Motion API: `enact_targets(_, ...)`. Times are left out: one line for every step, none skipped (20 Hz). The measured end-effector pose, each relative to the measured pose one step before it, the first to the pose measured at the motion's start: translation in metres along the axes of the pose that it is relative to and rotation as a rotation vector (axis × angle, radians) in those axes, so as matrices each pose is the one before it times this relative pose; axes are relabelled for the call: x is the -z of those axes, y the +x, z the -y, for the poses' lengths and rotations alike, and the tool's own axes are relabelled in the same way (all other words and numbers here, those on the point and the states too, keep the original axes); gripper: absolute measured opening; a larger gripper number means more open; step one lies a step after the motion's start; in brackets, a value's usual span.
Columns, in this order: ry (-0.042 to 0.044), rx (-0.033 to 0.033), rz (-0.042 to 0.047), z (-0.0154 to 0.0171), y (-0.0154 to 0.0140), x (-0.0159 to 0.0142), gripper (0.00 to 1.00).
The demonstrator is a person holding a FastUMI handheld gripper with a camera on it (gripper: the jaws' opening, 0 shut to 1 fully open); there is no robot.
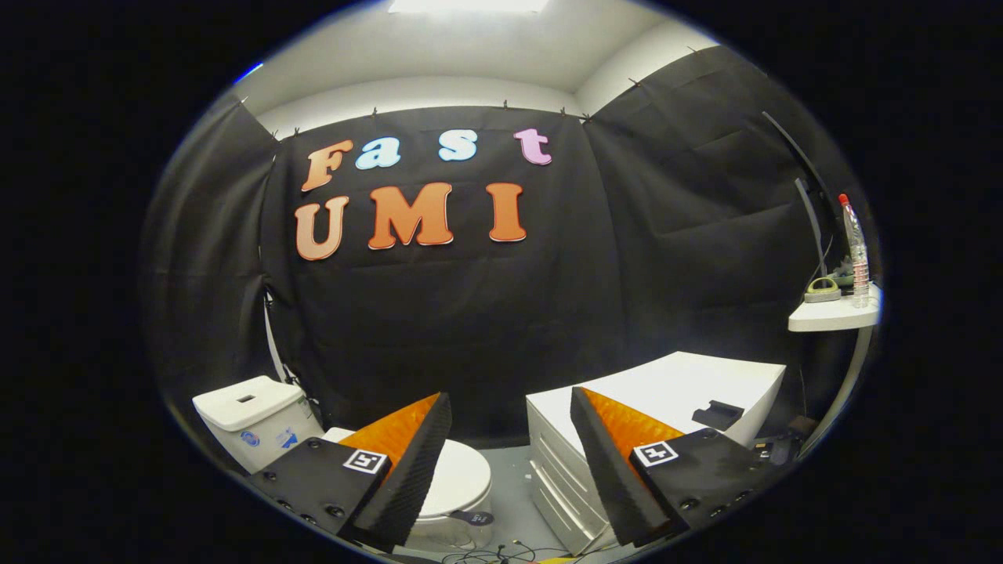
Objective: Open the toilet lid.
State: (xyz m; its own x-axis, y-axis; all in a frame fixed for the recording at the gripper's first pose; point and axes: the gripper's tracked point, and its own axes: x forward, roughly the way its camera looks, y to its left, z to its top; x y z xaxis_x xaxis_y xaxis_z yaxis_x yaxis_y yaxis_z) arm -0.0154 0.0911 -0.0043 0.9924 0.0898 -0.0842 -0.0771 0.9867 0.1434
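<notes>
The gripper (509, 415) is held level, well above the floor, its 2 fingers spread wide with nothing between them. 1 toilet (447, 486) sits below and beyond the left finger, its lid (462, 474) down. 1 white drawer cabinet (674, 392) stands behind the right finger.

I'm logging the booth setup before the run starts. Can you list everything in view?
toilet: one, white, lid down, beyond the left finger
tank: one, white, behind the toilet
cabinet: one, white with drawers, right of the toilet, beyond the right finger
black item: one, on the cabinet top
shelf: one, white, above and right of the cabinet
bottle: one, clear with red cap, on the shelf
cables: dark, on the floor by the toilet
gripper: one, fingers apart, holding nothing
</notes>
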Motion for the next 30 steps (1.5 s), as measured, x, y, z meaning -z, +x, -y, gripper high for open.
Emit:
enact_targets(0.02535, -0.01931, 0.0118, -0.01225, -0.0018, -0.00256, 0.98)
enact_targets(0.01297, -0.00826, 0.02285, -0.01072, -0.00151, -0.00383, 0.98)
enact_targets(0.00394, 0.0055, 0.02196, -0.0046, 0.00012, 0.00171, 0.98)
enact_targets(0.01152, 0.01191, 0.00305, -0.00048, 0.00175, 0.00925, 0.98)
enact_targets(0.02274, 0.00034, -0.01334, -0.00415, 0.00135, 0.01347, 0.98)
enact_targets(0.02571, -0.00697, -0.02817, -0.00735, 0.0011, 0.01762, 0.98)
enact_targets(0.02148, -0.00635, -0.02741, -0.00415, 0.00546, 0.01825, 0.98)
enact_targets(0.01713, -0.00389, -0.02429, -0.00119, 0.00483, 0.01098, 0.98)
enact_targets(0.01312, 0.0027, -0.01824, 0.00096, 0.0089, 0.01302, 0.98)
enact_targets(0.01198, 0.0063, -0.01207, 0.00227, 0.0104, 0.00825, 0.98)
enact_targets(0.01658, 0.00614, -0.02281, 0.00213, 0.00729, 0.01262, 0.98)
enact_targets(0.02581, 0.0045, -0.02678, 0.00096, 0.007, 0.01182, 0.98)
enact_targets(0.03846, 0.00854, -0.0261, 0.00135, 0.00526, 0.01238, 0.98)
enact_targets(0.04614, 0.00618, -0.04796, 0.00398, 0.00292, 0.01563, 0.98)
enact_targets(0.04733, 0.01045, -0.04236, 0.00419, 0.00581, 0.01694, 0.98)
enact_targets(0.04247, 0.01876, -0.02605, 0.00851, 0.00842, 0.0126, 0.99)
enact_targets(0.04076, 0.02774, 0.00214, 0.01216, 0.01412, 0.00934, 0.99)
enact_targets(0.04075, 0.03442, -0.03015, 0.01141, 0.00841, 0.01158, 0.99)
enact_targets(0.03956, 0.04025, -0.0384, 0.01741, 0.00586, 0.0145, 0.99)
enact_targets(0.04532, 0.02873, -0.04792, 0.01679, 0.00305, 0.01761, 0.99)
enact_targets(0.04373, 0.02112, -0.04586, 0.0111, 0.0023, 0.01485, 0.99)
enact_targets(0.03176, 0.02136, -0.03938, 0.01363, -0.00018, 0.01332, 0.99)
enact_targets(0.0229, 0.02697, -0.01239, 0.01344, 0.00605, 0.00824, 0.98)
enact_targets(0.01536, 0.03945, -0.00641, 0.01249, 0.00649, 0.00481, 0.98)
enact_targets(0.01319, 0.0309, -0.01466, 0.01126, 0.00821, 0.00517, 0.98)
enact_targets(0.02478, 0.0133, -0.03275, 0.00439, 0.00628, 0.00616, 0.98)
enact_targets(0.02503, 0.0154, -0.01741, 0.00384, 0.00433, 0.00161, 0.98)
enact_targets(0.0183, 0.02763, -0.00689, 0.00668, 0.00524, 0.0006, 0.97)
enact_targets(0.01058, 0.02173, -0.00928, 0.00553, 0.00576, 0.00078, 0.97)
enact_targets(0.00716, 0.01036, -0.0153, 0.00205, 0.00568, 0.00155, 0.97)
